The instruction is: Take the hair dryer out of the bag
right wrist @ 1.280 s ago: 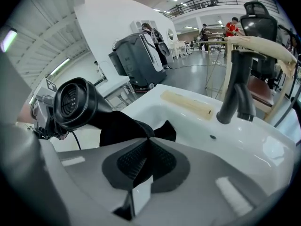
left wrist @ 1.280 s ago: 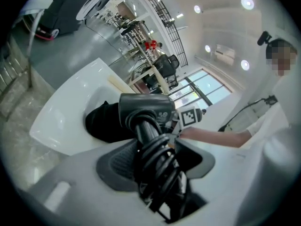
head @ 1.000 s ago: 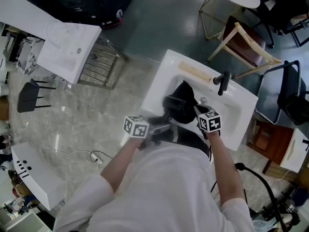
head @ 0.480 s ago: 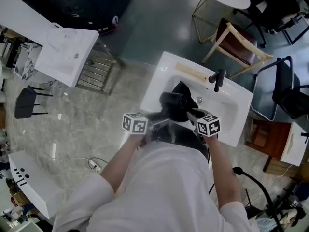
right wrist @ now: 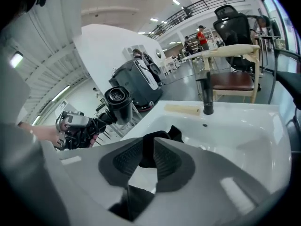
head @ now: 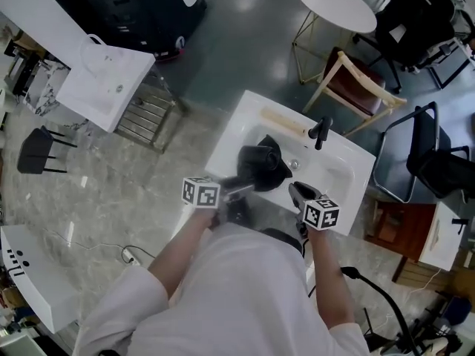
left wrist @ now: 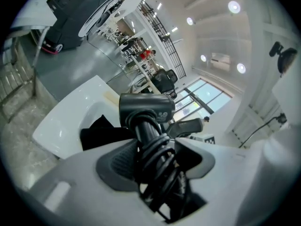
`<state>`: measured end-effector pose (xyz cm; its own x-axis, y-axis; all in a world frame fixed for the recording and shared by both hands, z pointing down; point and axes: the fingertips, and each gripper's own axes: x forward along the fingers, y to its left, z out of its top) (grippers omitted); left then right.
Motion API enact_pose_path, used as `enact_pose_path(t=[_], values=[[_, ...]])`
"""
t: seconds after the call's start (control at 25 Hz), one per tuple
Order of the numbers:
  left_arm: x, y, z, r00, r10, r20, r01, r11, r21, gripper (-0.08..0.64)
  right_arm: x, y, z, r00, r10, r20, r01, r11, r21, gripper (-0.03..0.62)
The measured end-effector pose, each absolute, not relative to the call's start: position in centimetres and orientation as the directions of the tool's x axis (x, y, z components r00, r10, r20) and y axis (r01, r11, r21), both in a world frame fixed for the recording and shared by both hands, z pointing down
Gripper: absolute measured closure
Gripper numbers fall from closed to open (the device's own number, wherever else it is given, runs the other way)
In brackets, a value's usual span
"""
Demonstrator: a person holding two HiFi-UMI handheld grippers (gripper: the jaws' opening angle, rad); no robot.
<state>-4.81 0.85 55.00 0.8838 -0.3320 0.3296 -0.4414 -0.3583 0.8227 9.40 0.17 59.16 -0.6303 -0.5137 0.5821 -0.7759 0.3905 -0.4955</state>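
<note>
A black hair dryer (head: 251,162), its cord wound round the handle, sticks out of my left gripper (head: 241,189), which is shut on that handle (left wrist: 149,140). It hangs above the near left part of the white sink (head: 230,136). The black bag (head: 277,166) lies slumped in the basin behind it. My right gripper (head: 295,190) is drawn back over the sink's near rim. Its jaws have just come open and then eased slightly closer, with nothing between them. In the right gripper view the bag (right wrist: 162,136) lies beyond the right gripper (right wrist: 148,152), with the hair dryer (right wrist: 117,105) up to the left.
A black faucet (head: 320,130) and a pale wooden strip (head: 282,121) sit on the sink's far rim. A wooden chair (head: 352,80), a round white table (head: 334,6) and a black office chair (head: 434,154) stand beyond. Another white basin (head: 104,80) stands at the left.
The left gripper has raised the hair dryer clear of the bag. The right gripper has let go of the bag and pulled back and up toward the near rim.
</note>
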Motion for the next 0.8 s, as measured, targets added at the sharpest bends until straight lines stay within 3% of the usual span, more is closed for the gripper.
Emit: enact_pose_path(t=[0.36,0.8], values=[[-1.2,4.0,51.6,0.857,-0.435,0.276,-0.432,-0.314,0.846,0.314,16.5,4.3,53.3,-0.589,-0.625,0.512,-0.795,0.335,-0.505,0.543],[2.8,9.7,48.6,0.828,-0.501,0.253,-0.447,-0.316,0.837,0.314,22.3,10.0,49.5,-0.596,-0.670,0.443,-0.792,0.403,-0.458,0.568]])
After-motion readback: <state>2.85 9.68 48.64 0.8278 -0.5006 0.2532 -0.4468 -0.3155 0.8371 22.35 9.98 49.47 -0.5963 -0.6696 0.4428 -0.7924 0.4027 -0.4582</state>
